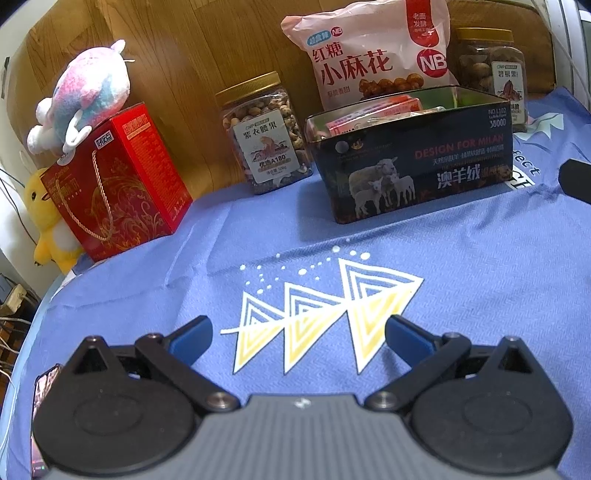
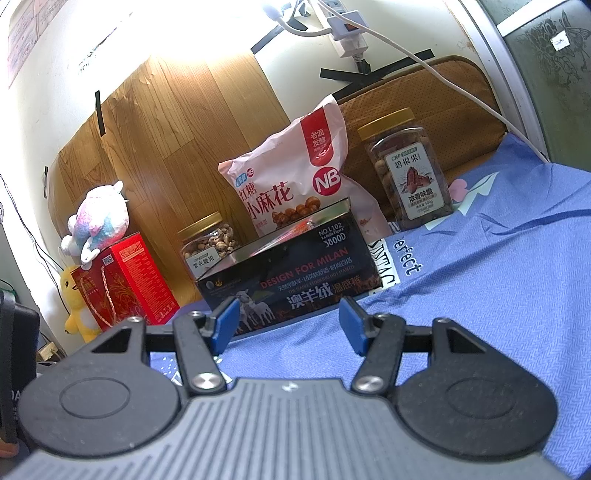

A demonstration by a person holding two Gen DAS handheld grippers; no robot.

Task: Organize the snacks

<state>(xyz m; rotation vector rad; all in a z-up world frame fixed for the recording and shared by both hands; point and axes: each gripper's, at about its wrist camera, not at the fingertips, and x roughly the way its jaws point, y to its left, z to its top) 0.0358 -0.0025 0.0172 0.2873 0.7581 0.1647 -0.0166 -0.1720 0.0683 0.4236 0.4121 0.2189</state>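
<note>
A dark open tin box [image 1: 413,170] stands on the blue cloth and holds pink snack packets [image 1: 373,114]. Behind it leans a pink snack bag [image 1: 373,51]. A gold-lidded nut jar [image 1: 264,133] stands left of the tin, another jar [image 1: 495,74] at its right rear. My left gripper [image 1: 299,336] is open and empty, low over the cloth in front of the tin. My right gripper [image 2: 291,325] is open and empty, in front of the tin [image 2: 291,273]. The right wrist view also shows the bag [image 2: 295,177] and both jars [image 2: 208,240] [image 2: 410,173].
A red gift box [image 1: 118,184] stands at the left with a pastel plush toy [image 1: 85,96] on top and a yellow plush [image 1: 48,225] beside it. A wooden board [image 1: 192,48] backs the table. The blue cloth [image 1: 480,277] covers the table. A power strip with cables [image 2: 347,33] hangs on the wall.
</note>
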